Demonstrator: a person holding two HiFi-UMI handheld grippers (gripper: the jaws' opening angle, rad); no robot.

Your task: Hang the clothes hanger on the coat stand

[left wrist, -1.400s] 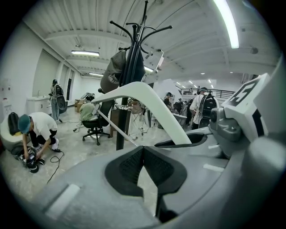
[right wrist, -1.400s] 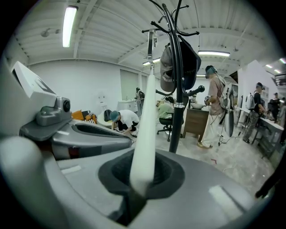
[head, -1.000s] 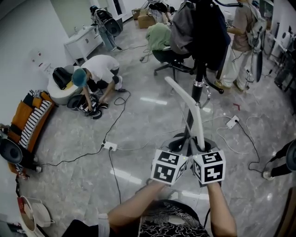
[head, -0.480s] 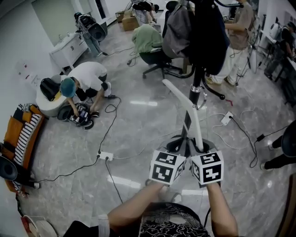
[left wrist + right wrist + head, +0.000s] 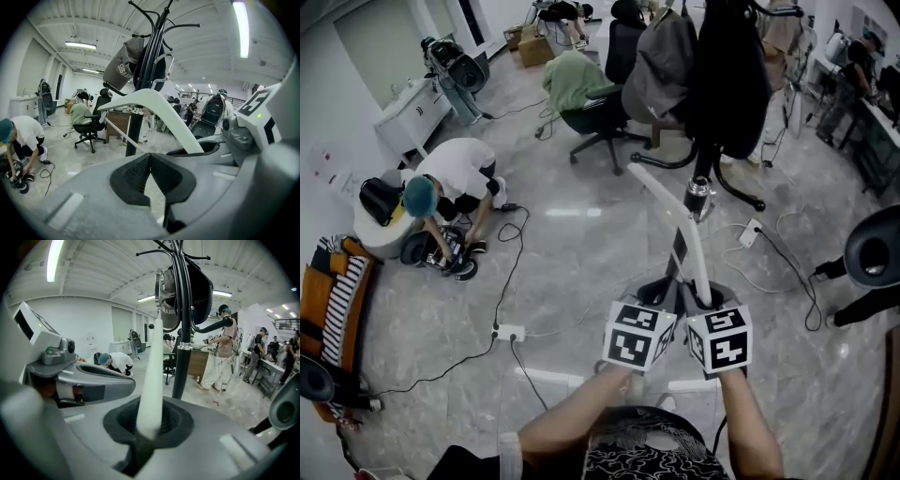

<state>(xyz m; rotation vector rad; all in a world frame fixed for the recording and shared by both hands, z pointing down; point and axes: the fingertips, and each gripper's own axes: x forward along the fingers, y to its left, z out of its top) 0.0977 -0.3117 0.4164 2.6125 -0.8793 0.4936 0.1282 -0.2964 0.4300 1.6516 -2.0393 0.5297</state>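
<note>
My right gripper (image 5: 705,298) is shut on one end of a white clothes hanger (image 5: 680,211), whose arm rises out of the jaws (image 5: 152,376). In the left gripper view the hanger (image 5: 154,105) arches across in front, and its thin lower bar runs down toward my jaw tips. My left gripper (image 5: 667,292) sits right beside the right one, pads pressed together (image 5: 149,157); I see nothing clamped between them. The black coat stand (image 5: 701,178) is straight ahead, and its hooks (image 5: 183,258) are above the hanger's top.
Dark garments and caps (image 5: 727,66) hang on the stand. A person crouches on the floor at left (image 5: 455,178). An office chair with green cloth (image 5: 581,94) stands behind. Cables and a power strip (image 5: 508,332) lie on the floor, and a speaker (image 5: 877,246) is at right.
Both grippers and the hanger have moved closer to the coat stand, which looms larger. The crouching person and the floor cables have slid toward the left of the head view.
</note>
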